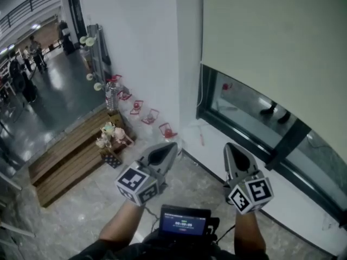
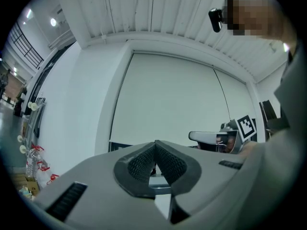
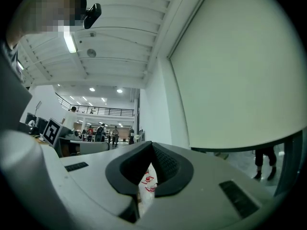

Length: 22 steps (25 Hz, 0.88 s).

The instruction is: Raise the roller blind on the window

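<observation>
White wall [image 1: 141, 47]; pale roller blind [image 1: 271, 47] covering most of window [image 1: 255, 123].

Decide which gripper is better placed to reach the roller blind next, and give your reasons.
Probably the right. The right gripper points at the window below the roller blind, while the left gripper points toward the white wall beside it. Both are shut and empty.
</observation>
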{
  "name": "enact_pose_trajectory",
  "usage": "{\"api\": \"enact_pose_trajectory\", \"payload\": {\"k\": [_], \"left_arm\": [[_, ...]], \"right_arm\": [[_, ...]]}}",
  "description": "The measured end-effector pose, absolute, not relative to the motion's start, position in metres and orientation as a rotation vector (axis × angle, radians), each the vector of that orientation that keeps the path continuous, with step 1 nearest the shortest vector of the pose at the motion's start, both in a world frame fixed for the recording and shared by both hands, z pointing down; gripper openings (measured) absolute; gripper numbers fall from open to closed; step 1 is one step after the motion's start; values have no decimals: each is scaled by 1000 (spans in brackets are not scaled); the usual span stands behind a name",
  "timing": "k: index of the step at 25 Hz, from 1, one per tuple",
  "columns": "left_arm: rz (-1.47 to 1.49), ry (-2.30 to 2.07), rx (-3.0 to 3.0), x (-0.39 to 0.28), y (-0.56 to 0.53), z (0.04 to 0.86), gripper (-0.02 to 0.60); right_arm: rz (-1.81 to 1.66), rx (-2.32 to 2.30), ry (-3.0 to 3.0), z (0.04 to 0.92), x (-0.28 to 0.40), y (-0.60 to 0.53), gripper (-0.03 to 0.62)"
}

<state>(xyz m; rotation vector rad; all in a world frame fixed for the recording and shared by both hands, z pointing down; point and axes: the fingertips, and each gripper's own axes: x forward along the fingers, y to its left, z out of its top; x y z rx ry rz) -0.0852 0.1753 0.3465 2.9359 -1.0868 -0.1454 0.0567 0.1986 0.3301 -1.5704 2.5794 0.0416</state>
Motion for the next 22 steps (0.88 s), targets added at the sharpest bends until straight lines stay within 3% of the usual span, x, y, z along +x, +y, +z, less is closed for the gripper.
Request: {"api": "enact_pose_trajectory", "payload": {"k": [14,22], "left_arm": [[-136,-967,2955,-96,97,350,-5],[-132,-1059,2946,-77,33,344,-5]], "right_arm": [[40,-1622,2592,329,33,115,6],[38,-1551,2613,324,52,51,6]]}}
